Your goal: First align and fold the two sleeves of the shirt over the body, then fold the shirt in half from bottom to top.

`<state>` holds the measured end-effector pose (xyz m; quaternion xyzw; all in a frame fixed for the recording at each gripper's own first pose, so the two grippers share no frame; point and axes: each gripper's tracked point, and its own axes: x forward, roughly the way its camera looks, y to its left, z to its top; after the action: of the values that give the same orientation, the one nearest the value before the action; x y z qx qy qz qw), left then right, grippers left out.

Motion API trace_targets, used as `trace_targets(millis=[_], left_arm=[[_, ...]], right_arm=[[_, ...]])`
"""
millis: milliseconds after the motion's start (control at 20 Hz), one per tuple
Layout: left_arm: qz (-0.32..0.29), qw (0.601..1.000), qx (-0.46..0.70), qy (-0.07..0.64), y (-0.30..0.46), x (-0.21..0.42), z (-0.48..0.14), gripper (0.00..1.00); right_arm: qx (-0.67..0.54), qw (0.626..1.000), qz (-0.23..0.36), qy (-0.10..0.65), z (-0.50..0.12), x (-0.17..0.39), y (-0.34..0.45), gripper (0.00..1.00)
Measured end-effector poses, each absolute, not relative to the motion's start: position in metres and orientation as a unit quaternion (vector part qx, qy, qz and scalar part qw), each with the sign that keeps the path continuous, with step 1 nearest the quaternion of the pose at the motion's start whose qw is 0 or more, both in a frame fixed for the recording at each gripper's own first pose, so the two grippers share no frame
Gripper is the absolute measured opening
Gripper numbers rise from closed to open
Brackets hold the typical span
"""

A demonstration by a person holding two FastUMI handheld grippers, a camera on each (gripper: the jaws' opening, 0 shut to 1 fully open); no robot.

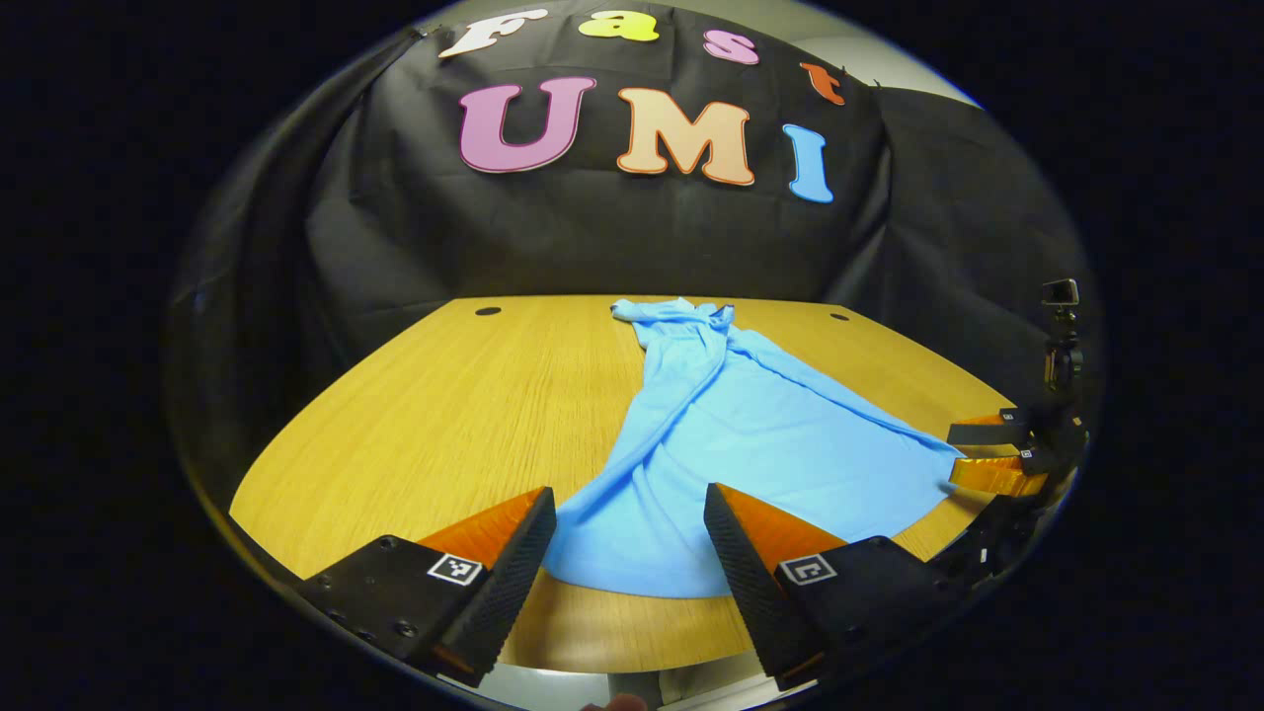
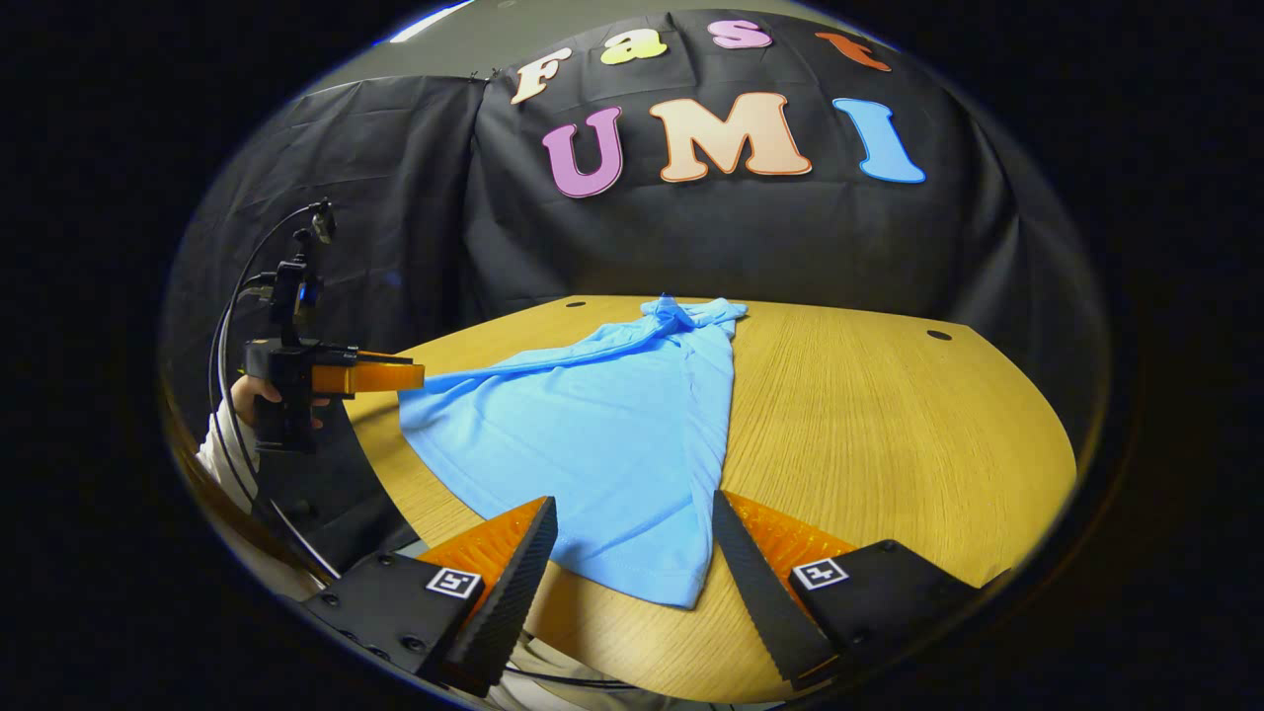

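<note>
One light blue shirt [image 1: 750, 444] lies on the wooden worktop [image 1: 444, 395], its collar end bunched toward the far edge by the black cloth wall and its hem spread toward the near edge. The sleeves already lie folded in over the body, so the shirt narrows to a point at the far end and fans out wide at the hem.

Two claws are at work. In the left gripper view, the left claw [image 1: 630, 553] hovers wide apart over the near-left corner of the hem, with the cloth showing between its two fingers and neither finger pressing on it. In the right gripper view, the right claw [image 2: 634, 558] is likewise wide apart above the near-right corner of the hem [image 2: 681, 592], holding nothing.

Each claw also appears at the edge of the other's view, just beside the hem's far corner: the right one at [image 1: 992, 454], the left one at [image 2: 380, 375] with a hand [image 2: 247, 395] and a pale sleeve [image 2: 217, 449] behind it.

Three dark round holes [image 1: 488, 311] mark the worktop near its far edge.
</note>
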<state>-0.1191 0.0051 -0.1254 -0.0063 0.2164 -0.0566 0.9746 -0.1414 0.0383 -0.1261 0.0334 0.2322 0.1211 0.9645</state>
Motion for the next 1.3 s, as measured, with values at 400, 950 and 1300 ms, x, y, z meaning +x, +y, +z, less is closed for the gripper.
trace_targets(millis=[400, 950, 1300], left_arm=[[-0.051, 0.965, -0.005, 0.258, 0.008, -0.122, -0.151, 0.94], [-0.077, 0.965, 0.017, 0.251, -0.006, -0.116, -0.155, 0.76], [-0.091, 0.967, 0.046, 0.232, -0.019, -0.11, -0.157, 0.04]], right_arm=[[0.025, 0.962, 0.117, 0.246, -0.14, -0.14, 0.038, 0.98], [0.025, 0.96, 0.116, 0.253, -0.144, -0.133, 0.042, 0.88], [0.039, 0.954, 0.144, 0.26, -0.145, -0.133, 0.061, 0.27]])
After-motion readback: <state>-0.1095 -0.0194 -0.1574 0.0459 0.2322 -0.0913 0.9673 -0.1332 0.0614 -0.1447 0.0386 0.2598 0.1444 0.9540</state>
